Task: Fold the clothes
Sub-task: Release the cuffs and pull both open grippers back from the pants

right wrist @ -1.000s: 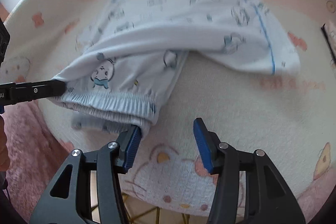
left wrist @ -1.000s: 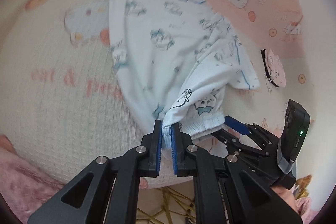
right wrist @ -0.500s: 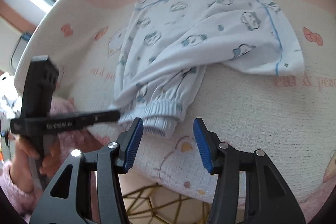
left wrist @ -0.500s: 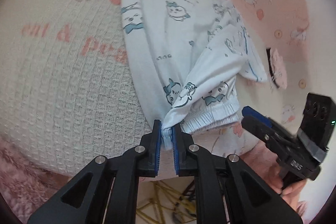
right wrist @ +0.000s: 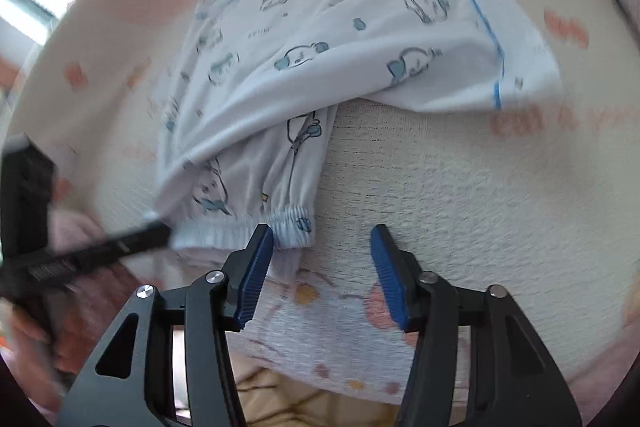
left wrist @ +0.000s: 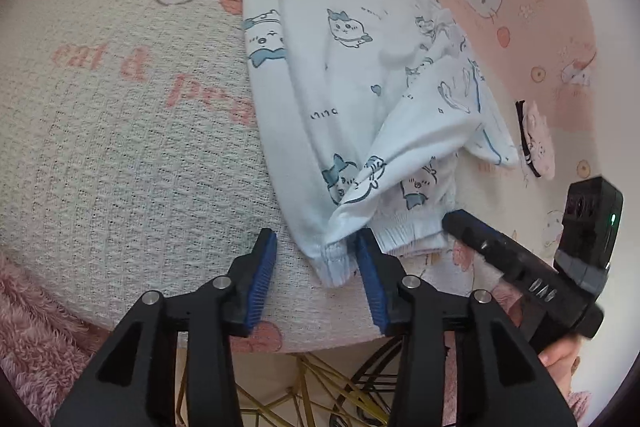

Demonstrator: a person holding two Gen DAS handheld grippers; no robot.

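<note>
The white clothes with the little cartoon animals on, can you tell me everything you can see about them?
The garment is soft white knit cloth printed with small blue-and-white cartoon animals, with thin blue piping along some seams and gathered elastic cuffs at the near end. It lies folded over itself, rumpled, on a cream and pink cartoon-cat blanket. One cuff sits between the opening jaws of the left gripper, no longer pinched. The right gripper is open, one finger at the other cuff's edge.

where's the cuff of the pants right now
In the left wrist view the cuff lies on the blanket near its front edge, between the opening jaws of the left gripper, nearer the right one.
</note>
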